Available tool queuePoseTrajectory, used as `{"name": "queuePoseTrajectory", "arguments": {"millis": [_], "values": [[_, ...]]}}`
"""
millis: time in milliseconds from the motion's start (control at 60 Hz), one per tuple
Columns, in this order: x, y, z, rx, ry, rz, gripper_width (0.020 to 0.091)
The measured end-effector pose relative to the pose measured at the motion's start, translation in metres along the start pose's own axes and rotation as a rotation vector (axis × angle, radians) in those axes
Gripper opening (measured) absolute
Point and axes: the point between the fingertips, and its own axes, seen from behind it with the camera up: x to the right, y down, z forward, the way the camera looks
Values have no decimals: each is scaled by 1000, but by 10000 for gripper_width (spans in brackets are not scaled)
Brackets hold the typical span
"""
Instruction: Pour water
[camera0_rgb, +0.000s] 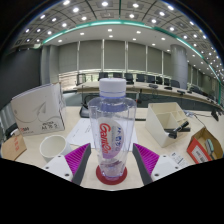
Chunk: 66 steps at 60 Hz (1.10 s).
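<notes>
A clear plastic bottle (112, 130) with a white cap and a red label stands upright between the two fingers of the gripper (112, 160). The purple pads (146, 155) look close against its round sides, but I cannot tell if they squeeze it. Its red bottom sits on the pale, smooth table (160, 165). A round white cup (53, 147) is near on the left. A white box (168, 117) sits farther off to the right.

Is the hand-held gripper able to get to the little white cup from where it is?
Probably yes. The hand-held gripper is shut on the water bottle, and the white cup stands just beside it on the table, nothing between.
</notes>
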Motion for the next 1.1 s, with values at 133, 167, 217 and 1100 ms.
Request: {"name": "queuePoseTrajectory", "arguments": {"millis": [133, 167, 217, 1100], "values": [[0, 3, -22, -48, 21, -3, 859], [-1, 2, -31, -56, 32, -13, 857], [-1, -1, -46, -71, 48, -23, 859], [-113, 6, -371, -159, 115, -2, 859]]}}
